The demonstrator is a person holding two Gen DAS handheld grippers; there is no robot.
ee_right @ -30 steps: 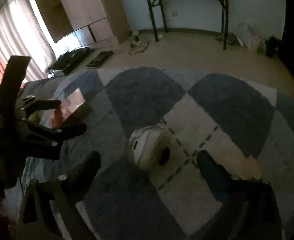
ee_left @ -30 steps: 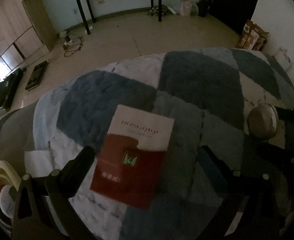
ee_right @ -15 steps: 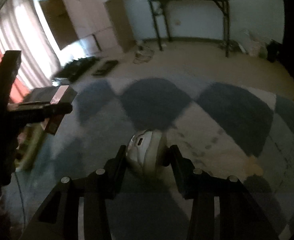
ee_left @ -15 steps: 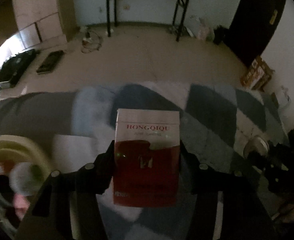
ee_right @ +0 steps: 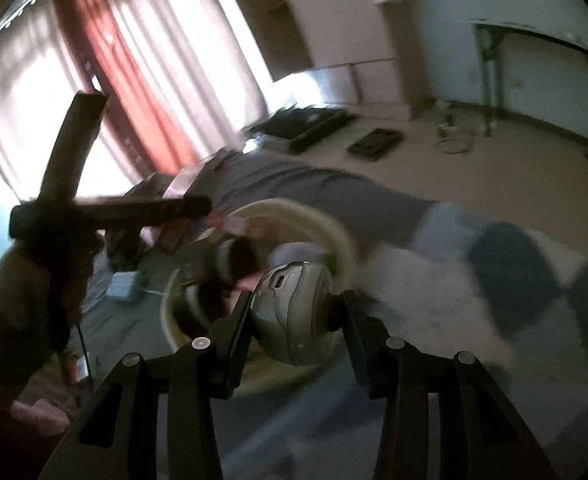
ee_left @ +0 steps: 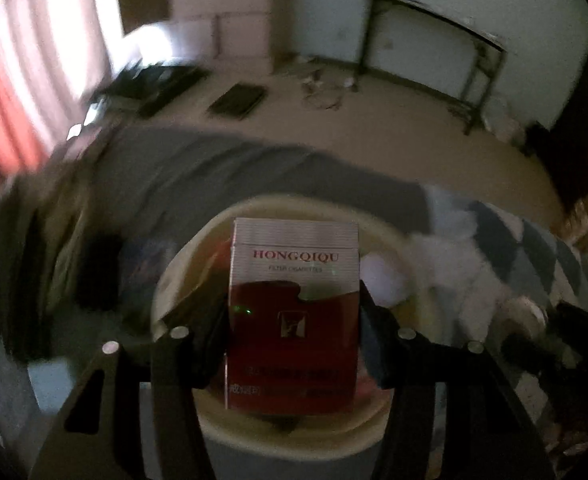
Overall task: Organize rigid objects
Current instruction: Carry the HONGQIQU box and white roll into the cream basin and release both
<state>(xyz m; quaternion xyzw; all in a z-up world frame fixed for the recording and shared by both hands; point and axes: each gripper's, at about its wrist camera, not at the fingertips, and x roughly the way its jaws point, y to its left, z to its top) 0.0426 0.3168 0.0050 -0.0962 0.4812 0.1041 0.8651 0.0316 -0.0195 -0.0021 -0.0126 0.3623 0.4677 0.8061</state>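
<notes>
Over the checked blanket [ee_right: 474, 292], my left hand-held gripper [ee_left: 294, 332] now clamps the cigarette pack [ee_left: 293, 312] and my right hand-held gripper [ee_right: 292, 320] the round grey gadget [ee_right: 294, 312], both lifted off it and hanging above the cream basin [ee_left: 286, 438], ready to drop

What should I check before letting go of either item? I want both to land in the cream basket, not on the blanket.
1. Left gripper clamped on the cigarette pack: ok.
2. Pack held over the cream basket: ok; the rim shows all around it.
3. Right gripper clamped on the round grey gadget: ok.
4. Gadget over the basket opening: cannot tell; it sits near the rim in a blurred right wrist view.
5. Room left inside the basket: cannot tell; other items already lie in it.
6. Grippers clear of each other: ok; they are apart.
</notes>
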